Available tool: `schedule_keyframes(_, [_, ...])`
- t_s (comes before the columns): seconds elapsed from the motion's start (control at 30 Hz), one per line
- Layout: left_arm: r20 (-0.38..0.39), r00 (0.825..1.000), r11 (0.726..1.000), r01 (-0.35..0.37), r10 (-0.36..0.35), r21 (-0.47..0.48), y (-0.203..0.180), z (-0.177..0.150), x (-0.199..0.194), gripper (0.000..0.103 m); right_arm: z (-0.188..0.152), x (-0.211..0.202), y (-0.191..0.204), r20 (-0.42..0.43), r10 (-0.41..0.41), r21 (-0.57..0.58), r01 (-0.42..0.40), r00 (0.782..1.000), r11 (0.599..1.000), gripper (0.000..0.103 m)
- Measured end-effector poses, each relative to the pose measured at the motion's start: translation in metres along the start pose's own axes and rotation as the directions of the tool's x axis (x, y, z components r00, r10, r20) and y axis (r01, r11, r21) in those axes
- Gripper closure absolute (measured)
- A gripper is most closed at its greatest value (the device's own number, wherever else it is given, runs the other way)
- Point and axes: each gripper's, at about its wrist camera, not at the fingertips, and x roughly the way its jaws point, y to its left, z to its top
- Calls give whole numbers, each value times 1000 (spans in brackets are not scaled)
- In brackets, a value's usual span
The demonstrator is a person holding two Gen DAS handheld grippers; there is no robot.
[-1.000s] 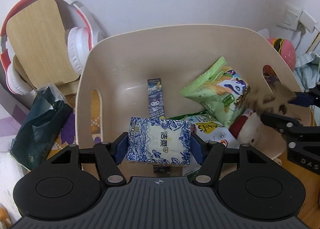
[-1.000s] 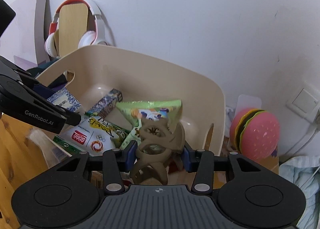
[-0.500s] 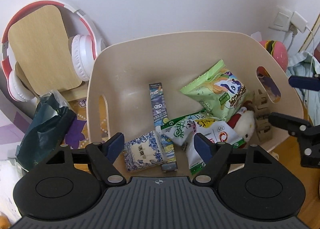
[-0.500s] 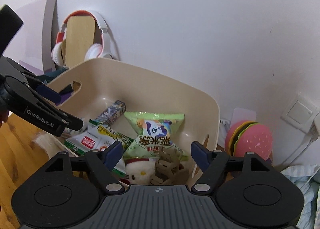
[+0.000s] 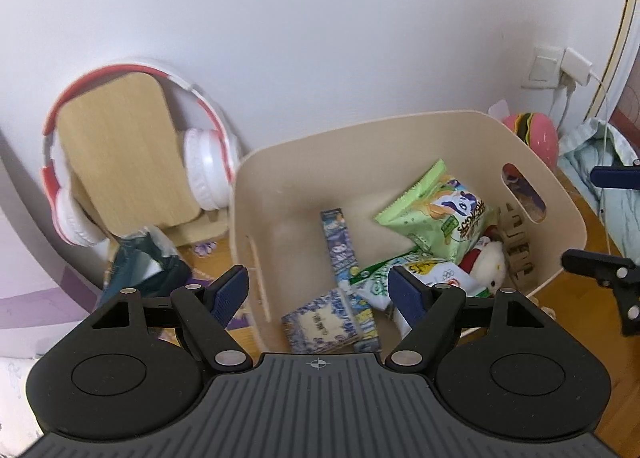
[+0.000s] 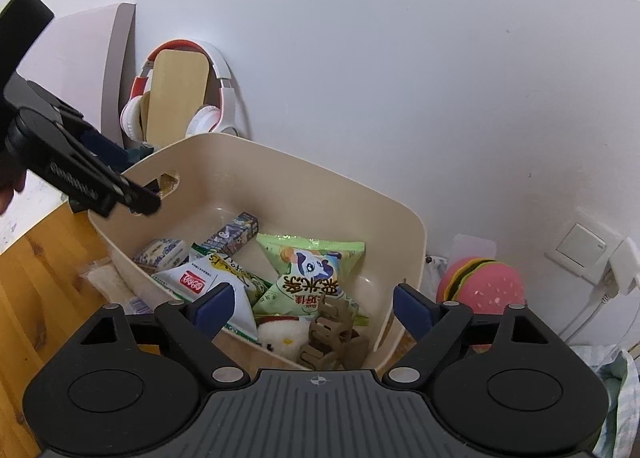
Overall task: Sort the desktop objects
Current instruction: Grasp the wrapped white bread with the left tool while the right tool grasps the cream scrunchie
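A beige storage bin stands by the wall. In it lie a blue-and-white tissue pack, a slim blue box, a green snack bag, a white snack bag, a white plush and a tan hair claw. My left gripper is open and empty above the bin's near edge. My right gripper is open and empty above the hair claw.
Red-and-white headphones hang on a wooden stand left of the bin. A dark green bag lies below it. A pink burger toy and wall sockets are right of the bin.
Both grippers opened: the left let the tissue pack drop into the bin, the right let the hair claw drop in. Both have since pulled up and back.
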Motion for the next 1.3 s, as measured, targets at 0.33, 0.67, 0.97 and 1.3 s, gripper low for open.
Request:
schedule_keyframes(0.33, [-21, 999, 1000, 26, -26, 17, 44, -29, -28, 25, -30, -23, -12, 9, -17, 62, 16, 1000, 998, 14])
schedule_keyframes(0.67, [-184, 981, 982, 95, -64, 165, 37, -70, 18, 25, -70, -3, -9, -132, -21, 119, 37, 991, 992, 14])
schedule_keyframes(0.97, [-265, 962, 951, 146, -72, 273, 11, -83, 64, 25, -81, 25, 2, -217, 3, 126, 25, 976, 992, 14])
schedule_keyframes(1.3, [-311, 944, 937, 204, -111, 283, 3, -83, 94, 25, -84, 52, 4, -270, 14, 156, 30, 963, 987, 16])
